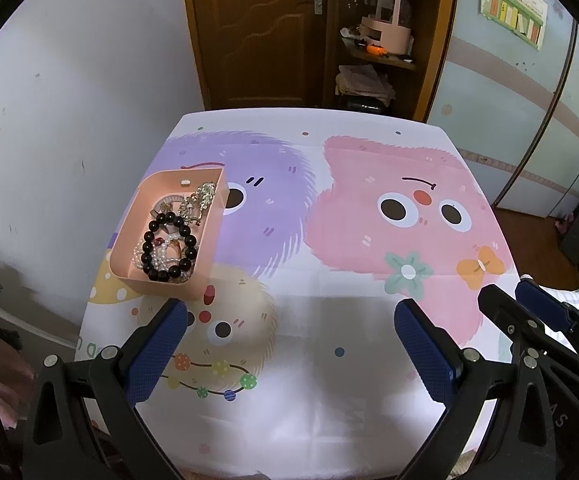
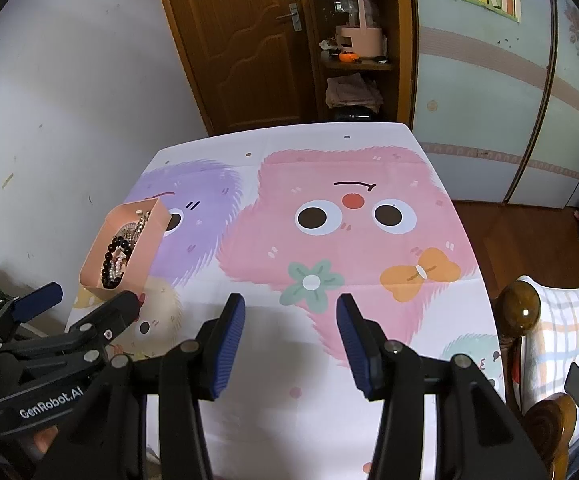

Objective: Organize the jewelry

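Two tongs hovering, both empty.

Left wrist view: left tongs (image 1: 289,344) standing wide apart, nothing between pads, tilting down over table (image 1: 329,400). Pink tray (image 1: 129,248) sitting near table's left edge, just beyond left pad; black bead bracelet (image 1: 169,248), pearl strand (image 1: 157,258), gold chain (image 1: 199,202) heaped inside, tangling. Advice: pinching single bead of top bracelet, lifting slowly, avoiding dragging strands.

Right wrist view: right tongs (image 2: 291,340) standing half apart, empty, pointing down at pink monster print (image 2: 349,240), well apart from tray.
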